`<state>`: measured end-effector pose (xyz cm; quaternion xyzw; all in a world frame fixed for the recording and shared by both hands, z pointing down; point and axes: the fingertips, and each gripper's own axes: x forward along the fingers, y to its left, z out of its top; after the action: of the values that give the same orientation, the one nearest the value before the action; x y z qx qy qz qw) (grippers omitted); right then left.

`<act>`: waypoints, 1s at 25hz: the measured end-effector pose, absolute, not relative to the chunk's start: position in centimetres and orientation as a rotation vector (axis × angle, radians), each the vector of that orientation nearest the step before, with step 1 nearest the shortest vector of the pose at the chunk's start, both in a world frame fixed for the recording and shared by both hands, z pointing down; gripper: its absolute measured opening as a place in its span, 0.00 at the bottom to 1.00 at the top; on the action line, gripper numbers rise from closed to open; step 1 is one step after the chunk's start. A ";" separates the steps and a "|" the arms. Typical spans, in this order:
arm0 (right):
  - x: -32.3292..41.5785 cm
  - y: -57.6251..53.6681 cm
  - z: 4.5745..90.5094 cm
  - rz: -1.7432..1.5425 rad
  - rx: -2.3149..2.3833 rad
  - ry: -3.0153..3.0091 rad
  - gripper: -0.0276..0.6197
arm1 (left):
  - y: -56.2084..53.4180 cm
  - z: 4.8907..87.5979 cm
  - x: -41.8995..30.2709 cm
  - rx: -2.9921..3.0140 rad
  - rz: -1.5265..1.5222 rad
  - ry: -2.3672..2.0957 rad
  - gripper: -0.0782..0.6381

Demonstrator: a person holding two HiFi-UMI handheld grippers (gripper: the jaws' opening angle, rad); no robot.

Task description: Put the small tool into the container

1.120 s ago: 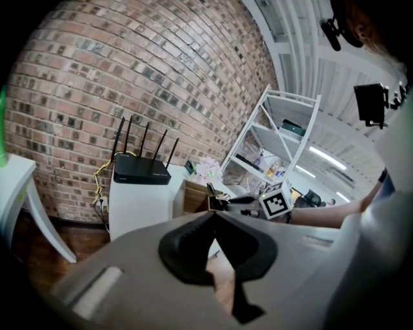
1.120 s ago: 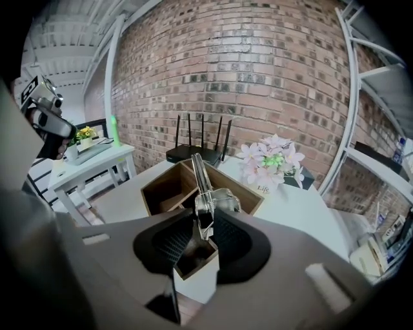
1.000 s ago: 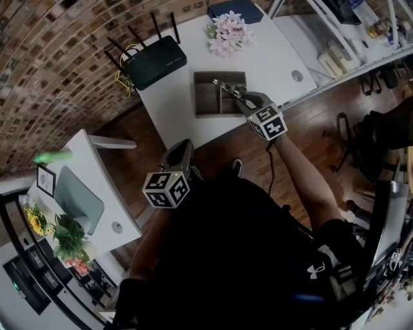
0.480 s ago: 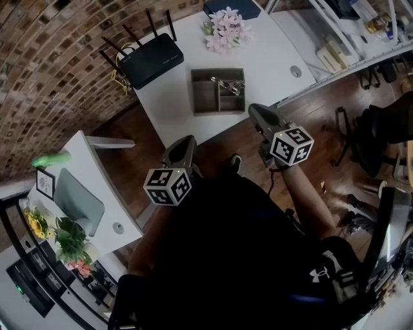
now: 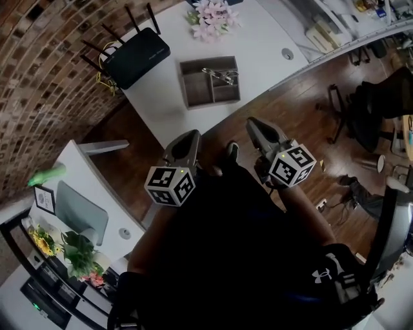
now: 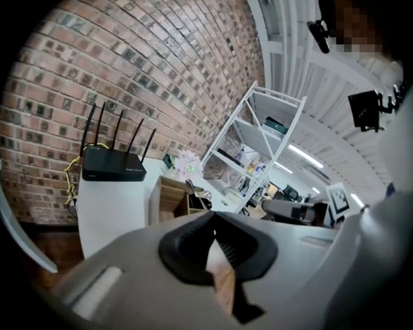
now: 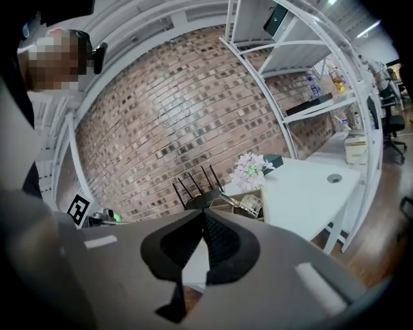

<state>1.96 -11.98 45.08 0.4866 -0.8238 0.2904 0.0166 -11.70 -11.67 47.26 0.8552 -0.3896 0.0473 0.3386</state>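
Observation:
A small metal tool [image 5: 219, 75] lies in the right compartment of the brown wooden container [image 5: 193, 95] on the white table [image 5: 161, 103]. It also shows as the tool [image 7: 248, 205] in the container [image 7: 227, 198], and in the left gripper view as the tool [image 6: 193, 189] in the container [image 6: 169, 201]. My right gripper [image 5: 253, 126] is pulled back near my body, shut and empty. Beside it, my left gripper [image 5: 191, 138] is held close too, jaws together with nothing between them.
A black router [image 5: 132, 51] with several antennas stands at the table's back left, pink flowers [image 5: 211, 14] at the back. A lower white side table [image 5: 97, 193] with a mirror is on my left. White shelving [image 7: 310, 77] and office chairs [image 5: 371, 103] stand to the right over wooden floor.
My right gripper let go of the tool in the container, drew back toward my body and closed. The tool now lies in the container. The left gripper stayed near my body.

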 end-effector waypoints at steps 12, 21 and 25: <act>2.5 -11.0 41.3 0.768 1.481 -2.667 0.06 | -12.4 42.4 -9.1 2.330 0.060 -1.036 0.11; 6.5 -10.5 40.0 0.726 1.381 -2.777 0.06 | -12.0 40.0 -4.5 2.373 0.078 -1.138 0.11; 7.7 -10.1 40.9 0.747 1.343 -2.794 0.06 | -11.2 40.9 -2.8 2.359 0.104 -1.146 0.11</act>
<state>7.66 -10.07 40.90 0.4211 -0.8759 0.2343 -0.0239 -2.84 -11.18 40.86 0.8689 -0.4221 0.0383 0.2555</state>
